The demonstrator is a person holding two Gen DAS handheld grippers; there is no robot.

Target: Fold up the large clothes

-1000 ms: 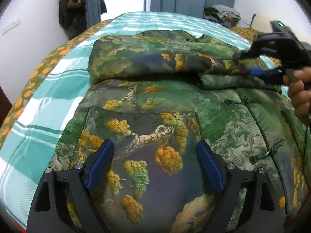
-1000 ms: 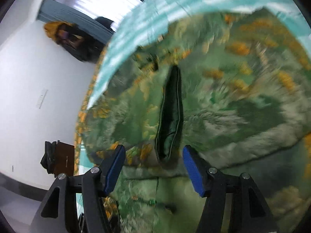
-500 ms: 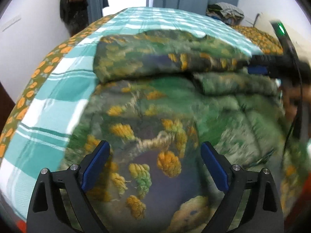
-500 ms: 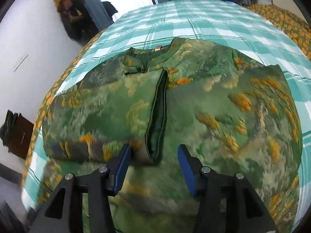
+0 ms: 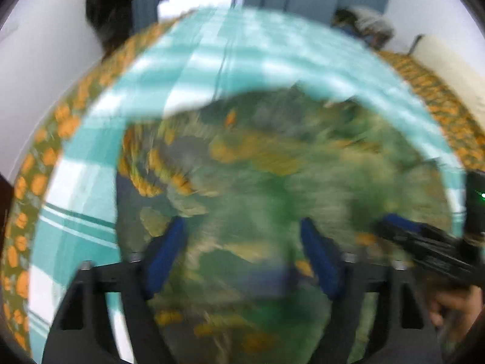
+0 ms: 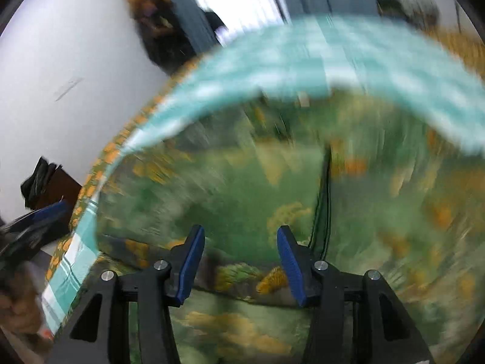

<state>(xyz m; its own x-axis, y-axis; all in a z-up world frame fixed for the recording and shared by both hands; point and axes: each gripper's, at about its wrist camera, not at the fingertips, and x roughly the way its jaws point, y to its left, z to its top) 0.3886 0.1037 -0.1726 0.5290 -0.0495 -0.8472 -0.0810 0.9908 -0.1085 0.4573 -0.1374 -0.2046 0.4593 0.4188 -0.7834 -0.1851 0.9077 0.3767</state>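
Observation:
A large green garment (image 5: 272,182) with orange and gold tree patterns lies spread on a bed; both views are motion-blurred. My left gripper (image 5: 241,251) hovers over the cloth, its jaws closing, with no fabric pinched between the blue pads. My right gripper (image 6: 241,251) hangs above the garment (image 6: 242,188), just over a folded sleeve's edge. Its jaws are closing too, and the pads stand clear of the cloth. The right gripper (image 5: 394,224) shows at the left wrist view's right edge. The left gripper (image 6: 42,215) shows at the right wrist view's left edge.
The teal checked sheet (image 5: 212,60) covers the bed, bordered by an orange-flowered spread (image 5: 39,182). A clothes pile (image 5: 363,24) sits at the far corner. Dark clothes (image 5: 106,9) hang by the curtain. A dark cabinet (image 6: 51,188) stands beside the bed. A person's hand (image 5: 454,303) holds the right gripper.
My left gripper has swept across the garment toward its folded upper part and its jaws have narrowed. The right gripper has rolled and shifted left of the dark seam. Both views have blurred.

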